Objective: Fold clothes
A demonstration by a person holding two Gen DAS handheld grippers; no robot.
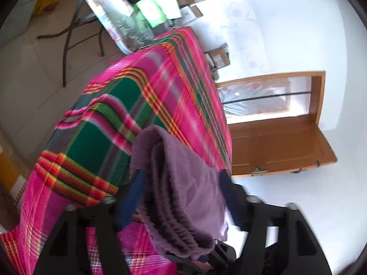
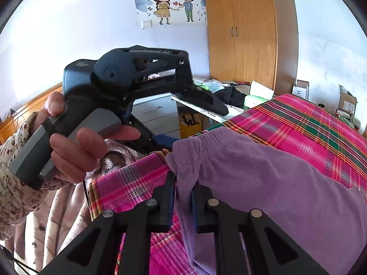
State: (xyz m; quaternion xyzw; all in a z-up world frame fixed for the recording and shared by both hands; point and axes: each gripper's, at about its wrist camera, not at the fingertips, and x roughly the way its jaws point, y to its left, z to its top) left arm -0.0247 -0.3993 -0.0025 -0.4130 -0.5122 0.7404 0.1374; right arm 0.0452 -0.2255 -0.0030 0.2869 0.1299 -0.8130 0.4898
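Observation:
A folded purple fleece garment (image 2: 263, 174) lies on the bed's pink and green plaid sheet (image 2: 298, 123). My right gripper (image 2: 183, 197) is shut on a pinched fold at the garment's near left edge. In the left wrist view the garment (image 1: 179, 206) hangs in stacked layers between the wide-apart fingers of my left gripper (image 1: 181, 183), which stands open over the plaid sheet (image 1: 160, 80). The right wrist view shows the left gripper (image 2: 199, 127) from the side, held by a hand (image 2: 75, 151), with its jaws spread by the garment's far left corner.
A cluttered folding table (image 2: 229, 96) stands beyond the bed, with grey drawers (image 2: 156, 112) behind it. A wooden wardrobe (image 2: 240, 34) and cardboard boxes (image 2: 347, 103) line the far wall. A quilted pale coat (image 2: 57, 206) is at the lower left.

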